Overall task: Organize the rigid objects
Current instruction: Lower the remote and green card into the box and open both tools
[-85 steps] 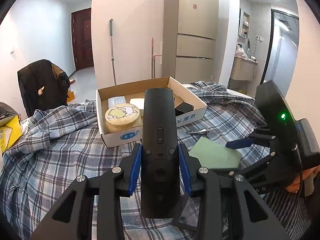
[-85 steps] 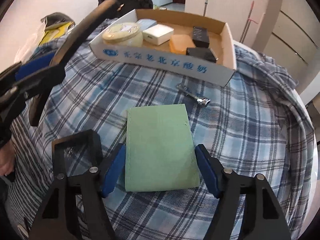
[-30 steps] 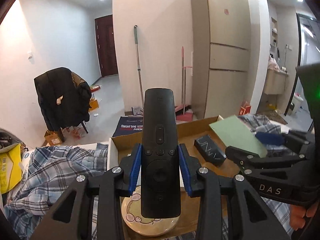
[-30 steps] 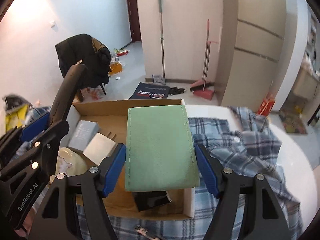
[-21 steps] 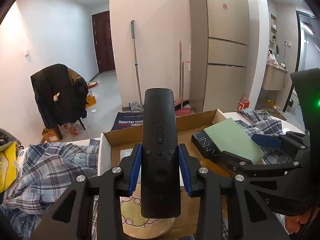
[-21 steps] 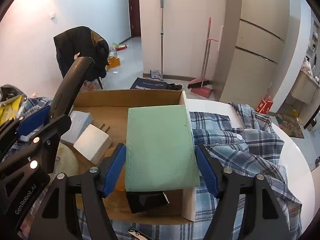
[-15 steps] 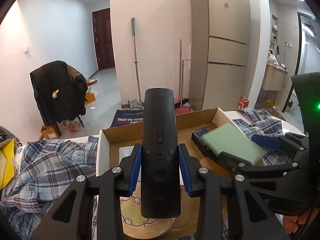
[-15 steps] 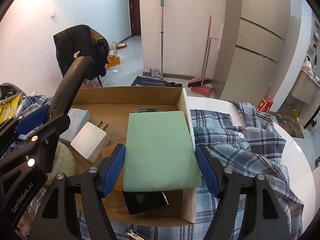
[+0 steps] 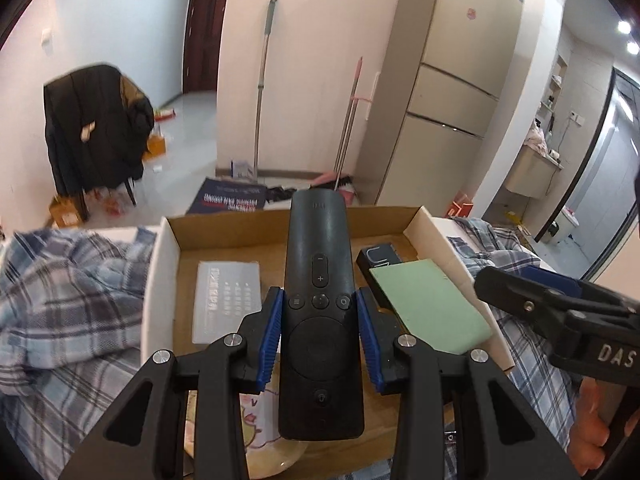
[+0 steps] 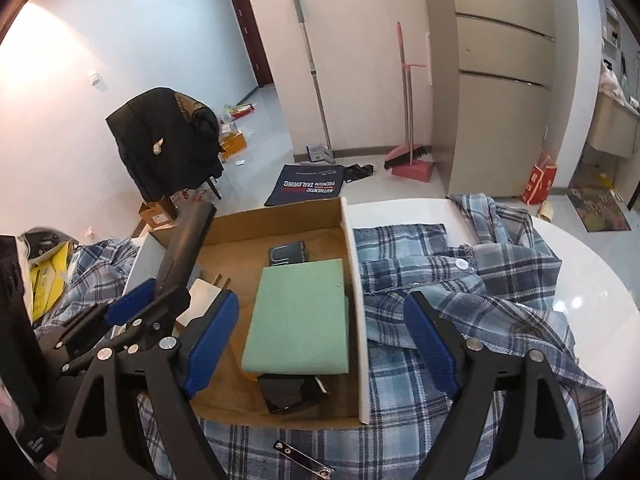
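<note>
The left gripper (image 9: 320, 320) held the remote (image 9: 320, 312) over the cardboard box (image 10: 276, 220). The right gripper (image 10: 320, 332) was opening wide, off the green pad (image 10: 298, 316), which perhaps sat tilted on dark items and could slide. A plaid cloth (image 10: 460, 300) covered the white table (image 10: 600, 292); a fridge (image 10: 504, 80) stood behind.
</note>
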Demonstrator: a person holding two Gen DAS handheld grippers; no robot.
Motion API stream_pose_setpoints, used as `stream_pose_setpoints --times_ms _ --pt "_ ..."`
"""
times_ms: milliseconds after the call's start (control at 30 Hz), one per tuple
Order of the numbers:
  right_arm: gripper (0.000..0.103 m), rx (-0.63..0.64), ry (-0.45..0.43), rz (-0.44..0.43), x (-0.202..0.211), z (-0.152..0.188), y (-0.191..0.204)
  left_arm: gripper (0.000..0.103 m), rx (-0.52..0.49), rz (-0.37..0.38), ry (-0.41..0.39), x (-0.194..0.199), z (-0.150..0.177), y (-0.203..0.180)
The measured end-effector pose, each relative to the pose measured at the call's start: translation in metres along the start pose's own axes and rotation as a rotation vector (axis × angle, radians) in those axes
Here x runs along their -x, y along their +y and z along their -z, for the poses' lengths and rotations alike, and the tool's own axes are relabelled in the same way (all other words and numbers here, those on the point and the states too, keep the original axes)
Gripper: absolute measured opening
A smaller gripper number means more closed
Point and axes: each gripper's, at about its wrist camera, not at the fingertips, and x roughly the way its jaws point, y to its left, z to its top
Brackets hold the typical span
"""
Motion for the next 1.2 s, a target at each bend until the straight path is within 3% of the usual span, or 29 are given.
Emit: stream_pose_setpoints --times_ms 433,500,533,567,633,833,967,1033,1100,1200 --pt "0.083 0.044 0.029 -0.004 -0.005 0.004 0.006 0.039 -0.037 -0.014 0.027 -0.017 0.007 -0.008" --pt "0.083 0.03 0.008 0.02 -0.002 0.002 0.004 0.054 -0.049 -0.019 0.024 -0.017 0.006 -0.012" --pt "0.083 0.022 -0.006 0.034 0.0 0.002 0.002 0.071 -0.054 -0.022 0.009 -0.015 0.006 -0.013" --pt "0.083 0.018 -0.018 0.039 0.003 0.001 -0.001 0.08 -0.058 -0.027 -0.03 -0.008 0.006 -0.014" --pt "0.083 0.004 -0.028 0.034 0.007 -0.002 -0.006 0.084 -0.075 -0.041 -0.13 0.009 0.006 -0.016" --pt "0.083 -0.029 -0.05 0.027 0.016 -0.006 -0.011 0.085 -0.081 -0.046 -0.287 0.054 0.001 -0.019" --pt "0.083 -0.014 -0.072 0.028 0.031 -0.008 -0.007 0.085 -0.153 -0.106 -0.364 0.087 -0.006 -0.026" --pt "0.083 -0.008 -0.096 0.012 0.044 -0.01 -0.006 0.086 -0.198 -0.193 -0.397 0.106 -0.011 -0.034" --pt "0.083 0.005 -0.118 0.017 0.06 -0.013 -0.003 0.087 -0.216 -0.217 -0.382 0.119 -0.016 -0.038" --pt "0.083 0.089 -0.13 0.064 0.081 -0.015 0.007 0.087 -0.206 -0.17 -0.362 0.144 -0.021 -0.042"
